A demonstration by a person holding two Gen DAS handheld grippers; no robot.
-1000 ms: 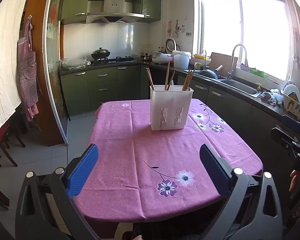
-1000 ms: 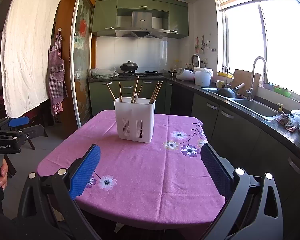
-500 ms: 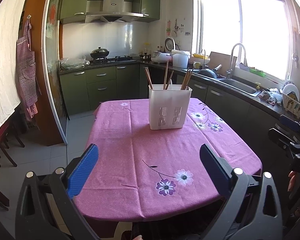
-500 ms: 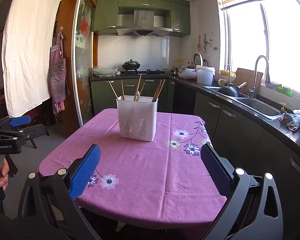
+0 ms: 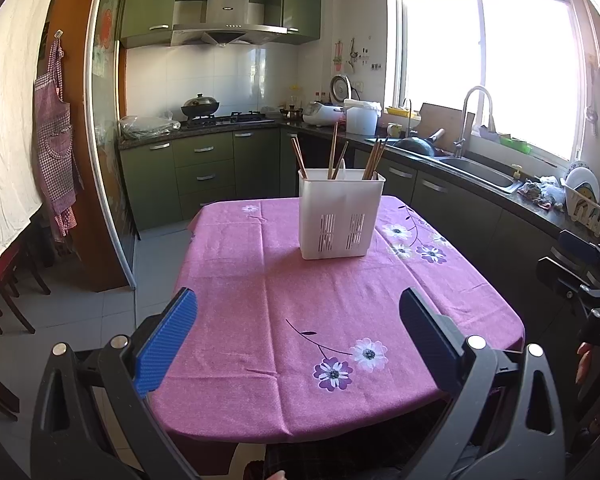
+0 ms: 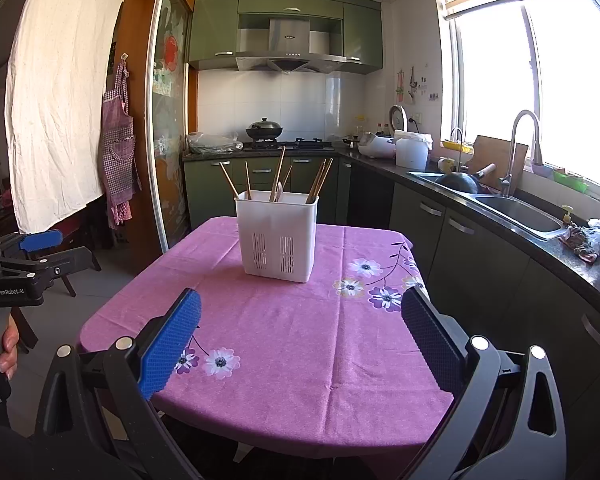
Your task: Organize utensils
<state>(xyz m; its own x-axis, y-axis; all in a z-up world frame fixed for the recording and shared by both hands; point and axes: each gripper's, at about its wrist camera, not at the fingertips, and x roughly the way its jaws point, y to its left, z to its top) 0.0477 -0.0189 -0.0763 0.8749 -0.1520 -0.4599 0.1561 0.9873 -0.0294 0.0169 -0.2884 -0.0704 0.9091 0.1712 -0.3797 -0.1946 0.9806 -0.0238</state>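
A white slotted utensil holder [image 5: 341, 216] stands upright on the far half of a table with a purple flowered cloth [image 5: 284, 304]; it also shows in the right wrist view [image 6: 277, 236]. Several wooden chopsticks [image 5: 333, 151] and a pale spoon stick out of it, also in the right wrist view [image 6: 278, 174]. My left gripper [image 5: 298, 320] is open and empty, above the table's near edge. My right gripper [image 6: 300, 322] is open and empty, above the near edge, right of the left one.
Green cabinets, a stove with a wok [image 5: 200, 106] and a counter with a sink [image 6: 516, 210] run behind and to the right of the table. Chairs [image 5: 4, 300] stand at the left. The other gripper shows at each view's edge.
Both grippers have drifted slightly closer to the table and the holder. Both stay open and empty.
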